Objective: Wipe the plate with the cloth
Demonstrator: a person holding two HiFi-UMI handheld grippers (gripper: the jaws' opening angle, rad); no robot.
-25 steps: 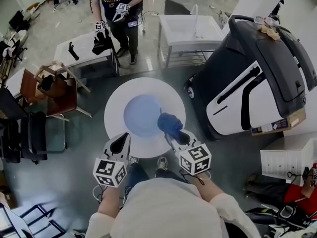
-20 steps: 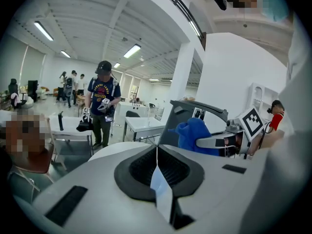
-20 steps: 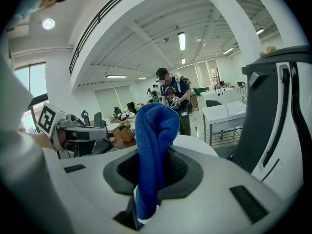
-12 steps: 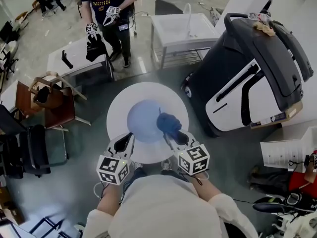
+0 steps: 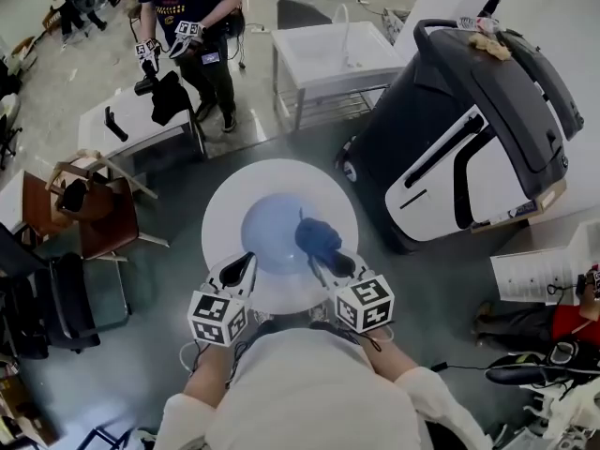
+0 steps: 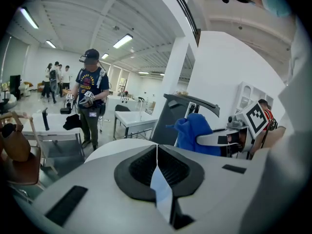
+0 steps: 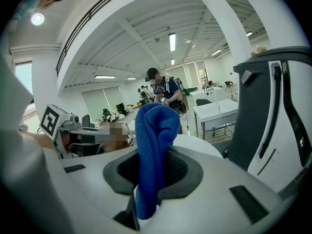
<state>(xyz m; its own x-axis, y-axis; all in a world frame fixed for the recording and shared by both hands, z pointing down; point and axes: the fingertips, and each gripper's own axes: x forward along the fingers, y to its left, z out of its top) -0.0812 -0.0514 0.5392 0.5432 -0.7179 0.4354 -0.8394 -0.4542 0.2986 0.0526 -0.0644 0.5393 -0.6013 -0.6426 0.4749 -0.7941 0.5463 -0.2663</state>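
The plate hangs in the air above the floor, with no table under it. Its near rim sits in the left tongs, which are shut tight on that thin edge. The cloth, a bunched blue wad, stands up out of the right tongs, which are clamped on its lower end. It lies over the right side of the plate's pale blue middle.

What has changed in the last second is small. The cloth has crept only a touch toward the plate's centre, and the two tongs have drawn slightly closer together at the plate's near edge. The room has shifted far more than the work. The person beyond the plate's far rim has slid up and left in the head view, and the black-and-white machine to the plate's right has moved with them. So we read this as plate and cloth being carried together, not as a real stroke.

We cannot tell from any view whether the cloth presses on the plate or hangs just above it. We judge the wiping to be barely under way: the left half of the middle and the wide white rim still need a pass, while the left tongs hold the plate steady
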